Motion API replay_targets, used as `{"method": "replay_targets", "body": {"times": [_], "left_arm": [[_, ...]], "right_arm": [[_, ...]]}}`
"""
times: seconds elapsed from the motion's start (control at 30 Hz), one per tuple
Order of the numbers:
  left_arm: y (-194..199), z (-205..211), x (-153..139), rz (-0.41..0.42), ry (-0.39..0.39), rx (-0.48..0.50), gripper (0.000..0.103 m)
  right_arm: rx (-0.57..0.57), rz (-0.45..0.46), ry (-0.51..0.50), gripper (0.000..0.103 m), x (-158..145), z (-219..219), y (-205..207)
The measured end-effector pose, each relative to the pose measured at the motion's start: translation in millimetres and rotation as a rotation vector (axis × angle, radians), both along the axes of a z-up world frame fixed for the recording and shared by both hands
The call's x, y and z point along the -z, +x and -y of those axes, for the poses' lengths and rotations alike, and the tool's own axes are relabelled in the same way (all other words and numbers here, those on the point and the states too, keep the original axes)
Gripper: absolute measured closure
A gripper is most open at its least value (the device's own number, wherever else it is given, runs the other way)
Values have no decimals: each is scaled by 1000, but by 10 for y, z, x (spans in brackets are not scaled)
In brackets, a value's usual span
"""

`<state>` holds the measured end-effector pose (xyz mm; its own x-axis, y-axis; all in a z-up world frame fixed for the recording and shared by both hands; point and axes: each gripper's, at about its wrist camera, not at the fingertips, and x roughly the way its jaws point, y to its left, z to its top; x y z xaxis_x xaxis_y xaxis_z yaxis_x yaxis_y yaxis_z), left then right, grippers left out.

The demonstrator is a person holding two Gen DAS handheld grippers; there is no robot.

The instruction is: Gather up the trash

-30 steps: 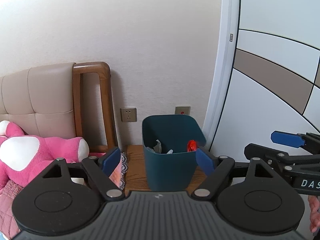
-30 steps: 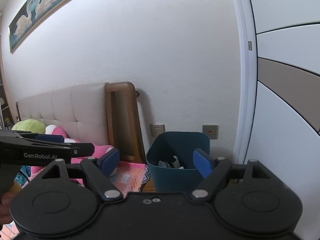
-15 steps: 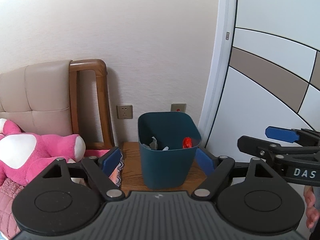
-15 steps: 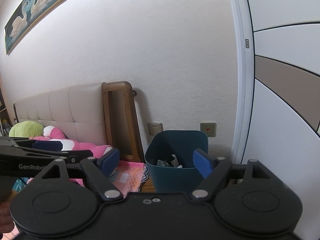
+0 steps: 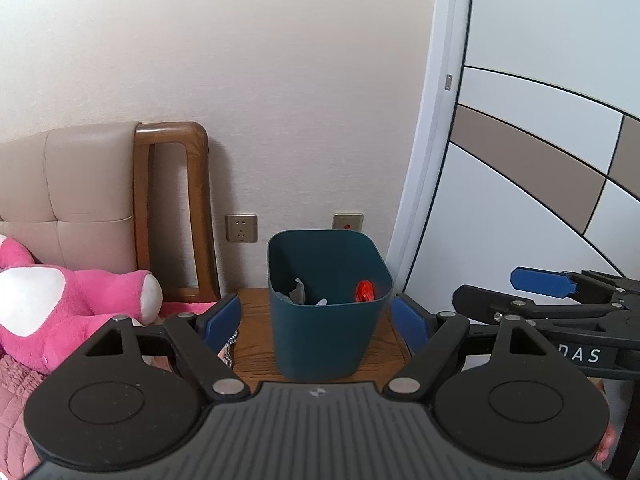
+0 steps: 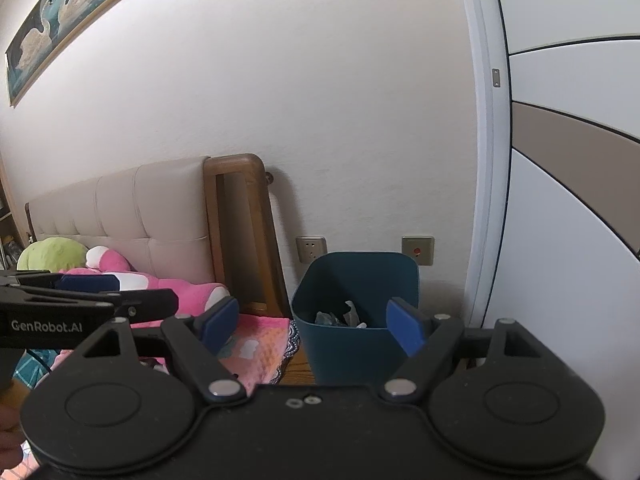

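A dark teal bin [image 5: 328, 320] stands on a wooden nightstand [image 5: 256, 344] against the wall. Inside it lie crumpled grey-white paper [image 5: 298, 292] and a red wrapper [image 5: 365, 291]. My left gripper [image 5: 316, 320] is open in front of the bin, and its blue pads frame the bin with nothing between them. My right gripper [image 6: 312, 322] is also open and empty, facing the same bin [image 6: 344, 352] from a little further right. Each gripper shows in the other's view: the right gripper [image 5: 488, 288] at the right edge, the left gripper [image 6: 136, 290] at the left edge.
Left of the nightstand is a bed with a beige padded headboard [image 5: 80, 184] in a wooden frame [image 5: 200, 208]. A pink plush toy [image 5: 60, 304] and a pink blanket [image 6: 256, 344] lie on it. A white wardrobe door [image 5: 540, 200] rises close on the right. Wall sockets [image 5: 241, 228] sit behind the bin.
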<state>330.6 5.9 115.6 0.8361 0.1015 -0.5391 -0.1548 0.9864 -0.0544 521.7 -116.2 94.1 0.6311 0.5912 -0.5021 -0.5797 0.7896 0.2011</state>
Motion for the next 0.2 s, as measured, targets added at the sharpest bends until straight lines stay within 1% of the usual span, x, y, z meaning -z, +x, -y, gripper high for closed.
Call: {"method": "replay_targets", "body": {"times": [0.2], "left_arm": [[10,-31,21,-22,-20,-4,20]], "right_arm": [[-4,-6,-4,22,12,-12,14]]}}
